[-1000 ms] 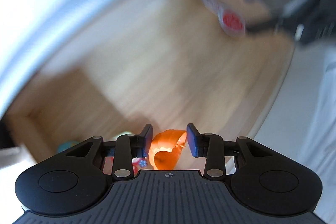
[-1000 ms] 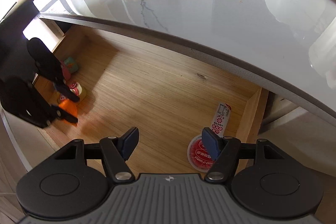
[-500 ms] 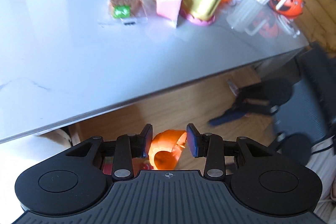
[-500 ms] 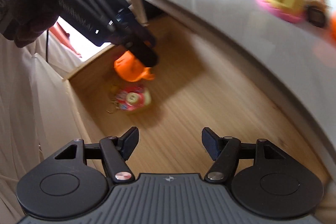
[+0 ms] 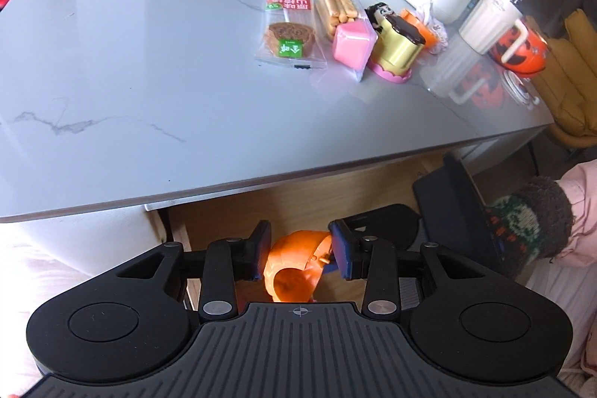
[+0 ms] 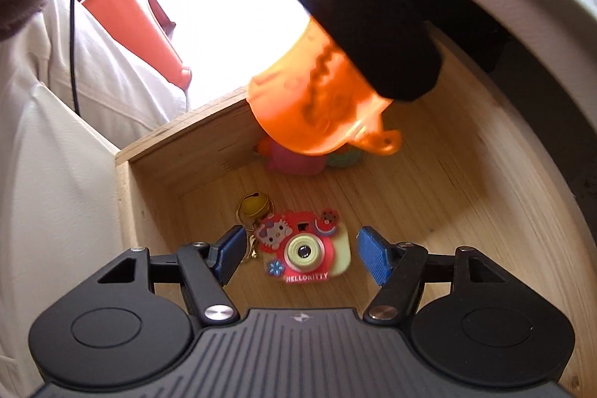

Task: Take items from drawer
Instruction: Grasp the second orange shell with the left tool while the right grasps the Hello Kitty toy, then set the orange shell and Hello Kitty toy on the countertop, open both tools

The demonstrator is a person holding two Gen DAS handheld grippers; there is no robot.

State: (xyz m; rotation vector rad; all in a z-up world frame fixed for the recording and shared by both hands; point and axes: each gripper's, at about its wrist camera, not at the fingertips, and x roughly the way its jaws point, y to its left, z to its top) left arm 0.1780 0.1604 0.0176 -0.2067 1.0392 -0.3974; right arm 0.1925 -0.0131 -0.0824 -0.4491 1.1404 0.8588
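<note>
Left gripper (image 5: 300, 250) pinching orange toy cup (image 5: 294, 265), lifted clear above wooden drawer (image 6: 429, 196). Right gripper (image 6: 298, 258) spread wide, nothing gripped, hovering over Hello Kitty toy camera (image 6: 306, 252) lying on drawer floor near front-left corner, gold bell (image 6: 252, 206) just beside it.

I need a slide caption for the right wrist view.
Open right gripper above toy camera in drawer.

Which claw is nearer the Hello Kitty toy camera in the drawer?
Right. The right claw hangs open just above the toy camera, pads either side. The left claw is higher up, gripping the orange cup.
</note>
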